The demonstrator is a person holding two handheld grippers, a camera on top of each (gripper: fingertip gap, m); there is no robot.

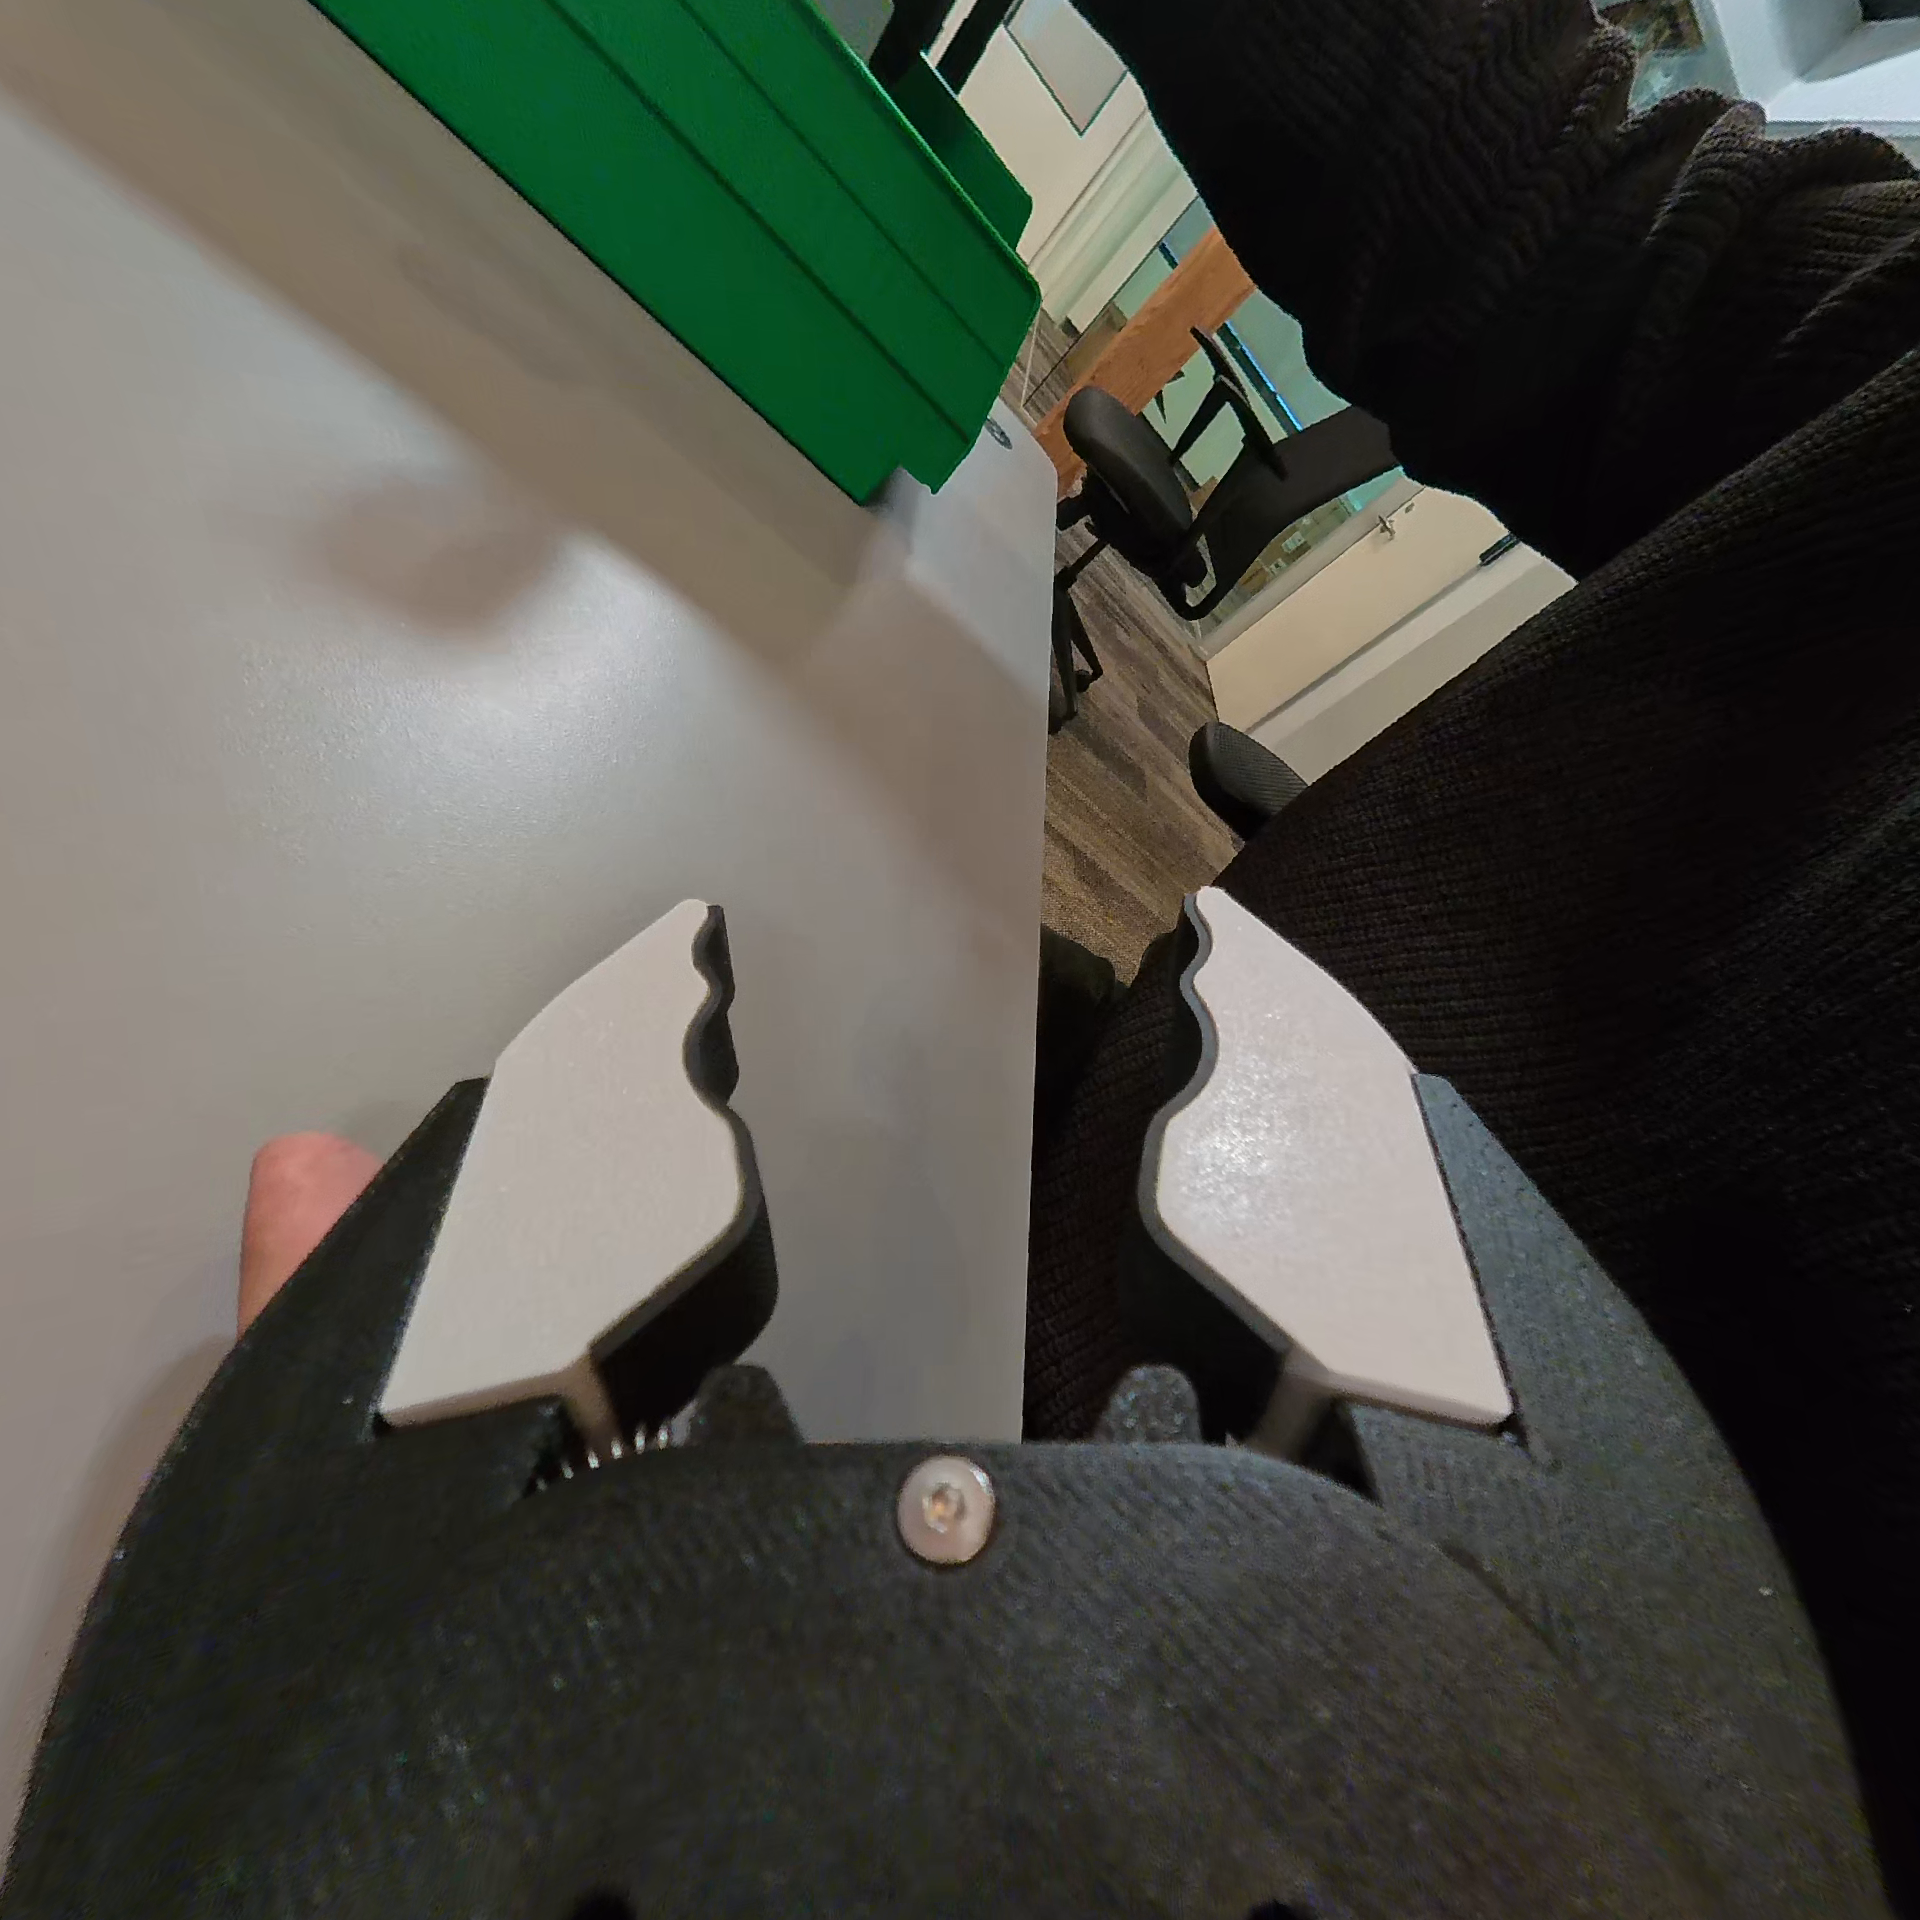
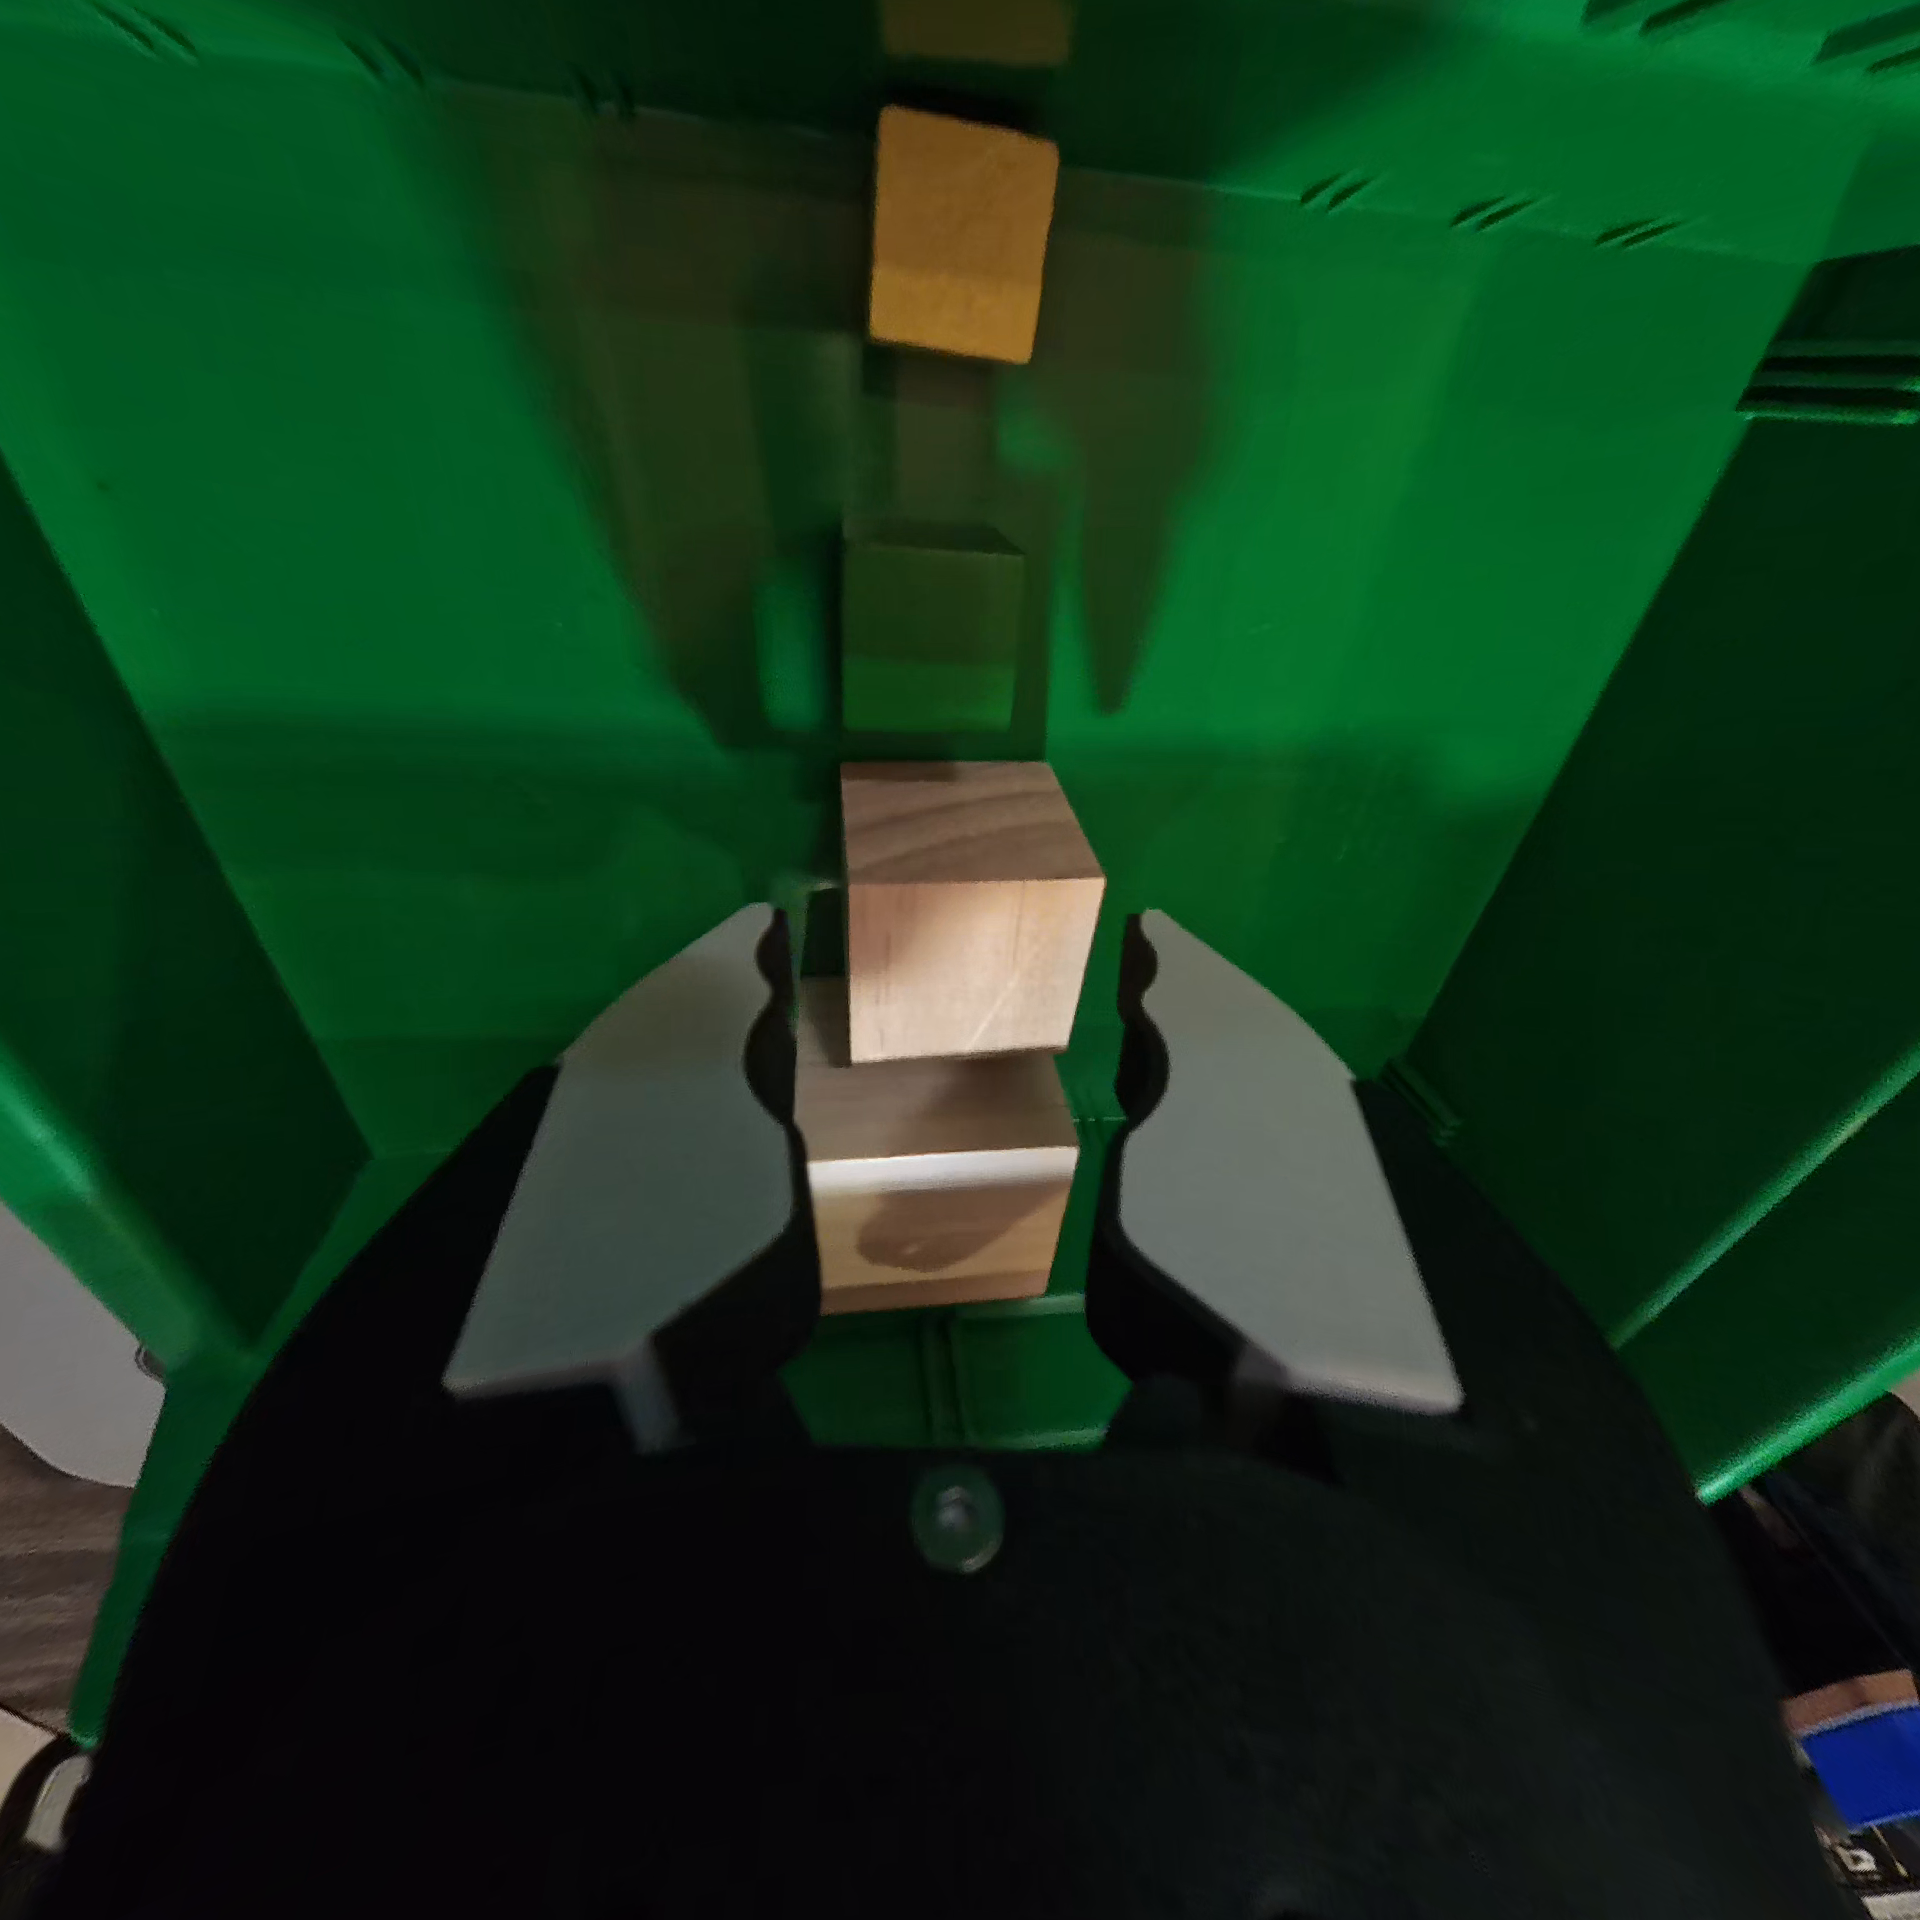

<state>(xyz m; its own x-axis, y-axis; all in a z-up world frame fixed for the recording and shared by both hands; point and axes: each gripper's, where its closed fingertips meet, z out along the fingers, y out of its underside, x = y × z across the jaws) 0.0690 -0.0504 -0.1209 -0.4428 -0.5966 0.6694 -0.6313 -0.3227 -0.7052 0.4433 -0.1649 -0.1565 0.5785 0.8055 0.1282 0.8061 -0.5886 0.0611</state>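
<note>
1. Your right gripper (image 2: 948, 1049) reaches into the green plastic bin (image 2: 416, 623), jaws narrow around a plain wooden cube (image 2: 935, 1236), contact unclear.
2. Touching just beyond it: a second plain wooden cube (image 2: 971, 935), then a green cube (image 2: 930, 634), then a yellow cube (image 2: 961, 234).
3. Your left gripper (image 1: 956, 925) hangs wide and empty over the white table (image 1: 416, 831) edge, beside a black knitted sleeve (image 1: 1558, 831).

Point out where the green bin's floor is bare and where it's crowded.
Crowded: the centre line, where four blocks run from the right gripper to the far wall: two plain wood, one green, one yellow. Bare: the bin floor both sides of that row, out to the side walls.
</note>
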